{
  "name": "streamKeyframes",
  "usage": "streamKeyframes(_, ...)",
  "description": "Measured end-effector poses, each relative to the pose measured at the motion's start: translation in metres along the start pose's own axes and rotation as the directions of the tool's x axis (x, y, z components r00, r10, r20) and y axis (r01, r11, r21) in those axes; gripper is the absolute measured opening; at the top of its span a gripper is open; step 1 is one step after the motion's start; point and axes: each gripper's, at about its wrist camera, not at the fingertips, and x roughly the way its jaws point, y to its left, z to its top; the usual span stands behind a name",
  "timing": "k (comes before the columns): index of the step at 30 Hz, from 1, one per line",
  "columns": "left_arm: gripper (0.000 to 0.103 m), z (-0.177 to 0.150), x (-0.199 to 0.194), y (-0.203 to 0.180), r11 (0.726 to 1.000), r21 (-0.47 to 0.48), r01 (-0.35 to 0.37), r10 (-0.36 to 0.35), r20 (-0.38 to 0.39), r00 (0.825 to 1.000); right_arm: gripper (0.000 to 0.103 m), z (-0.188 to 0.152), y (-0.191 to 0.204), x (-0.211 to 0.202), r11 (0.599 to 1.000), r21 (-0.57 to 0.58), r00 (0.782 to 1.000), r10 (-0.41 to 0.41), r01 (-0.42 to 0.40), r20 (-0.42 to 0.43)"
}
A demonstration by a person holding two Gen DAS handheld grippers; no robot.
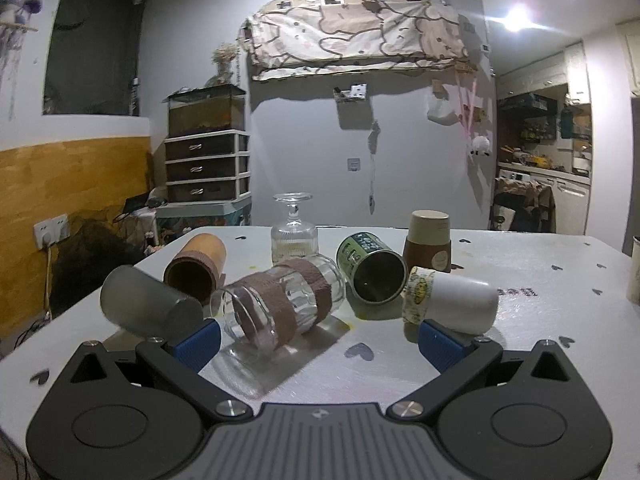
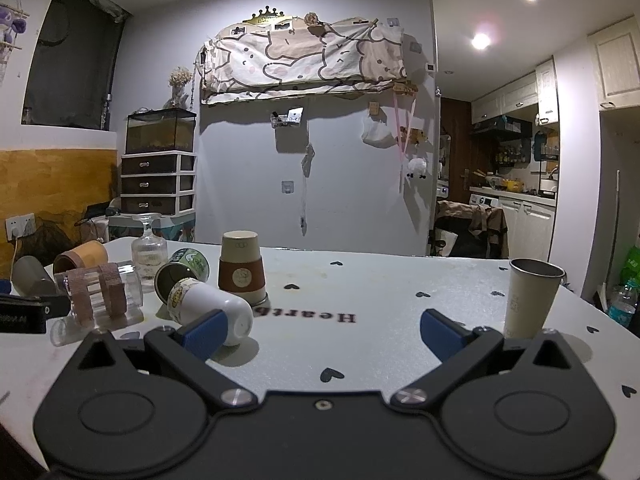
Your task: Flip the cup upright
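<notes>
Several cups lie on the white table (image 1: 540, 280). A clear glass with brown bands (image 1: 284, 304) lies on its side just ahead of my open left gripper (image 1: 318, 346), its mouth toward me. A grey frosted cup (image 1: 150, 302) lies by the left finger. A white cup with a yellow label (image 1: 452, 298) lies by the right finger; it also shows in the right wrist view (image 2: 210, 310). My right gripper (image 2: 322, 334) is open and empty, its left finger next to that white cup.
A brown cup (image 1: 196, 266) and a green tin (image 1: 370, 268) lie on their sides. A stemmed glass (image 1: 294, 232) and a paper cup (image 1: 428, 240) stand upside down. A metal-rimmed cup (image 2: 530, 298) stands upright at the right. My left gripper's body (image 2: 24, 314) shows at the right wrist view's left edge.
</notes>
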Motion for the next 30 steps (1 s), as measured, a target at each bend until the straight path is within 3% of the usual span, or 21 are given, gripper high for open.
streamKeyframes(10, 0.102, 0.018, 0.047, 0.046, 0.976, 0.152, 0.156, -0.151, -0.044, 0.988, 0.103, 0.0, 0.0, 0.0, 1.0, 0.001, 1.0, 0.005, -0.005, -0.002)
streamKeyframes(13, 0.102, 0.03, 0.063, 0.05, 0.947, 0.254, 0.195, -0.188, -0.051, 0.981, 0.103, 0.002, 0.001, -0.001, 1.0, 0.002, 1.0, 0.014, -0.014, -0.006)
streamKeyframes(16, 0.102, 0.046, 0.089, 0.051, 0.902, 0.296, 0.314, -0.28, -0.152, 0.948, 0.103, 0.003, 0.001, -0.001, 1.0, 0.006, 1.0, 0.022, -0.022, -0.009)
streamKeyframes(20, 0.102, 0.057, 0.123, 0.045, 0.888, 0.387, 0.249, -0.179, -0.21, 0.961, 0.103, 0.002, 0.001, -0.001, 1.0, 0.009, 1.0, 0.022, -0.022, -0.009)
streamKeyframes(26, 0.102, 0.055, 0.17, 0.043, 0.857, 0.458, 0.237, -0.054, -0.377, 0.925, 0.103, 0.001, -0.003, -0.001, 0.999, 0.019, 0.999, 0.031, -0.03, -0.016)
streamKeyframes(30, 0.086, 0.051, 0.176, 0.043, 0.853, 0.448, 0.269, -0.053, -0.439, 0.897, 0.103, 0.0, -0.005, 0.001, 0.999, 0.027, 0.999, 0.035, -0.034, -0.021)
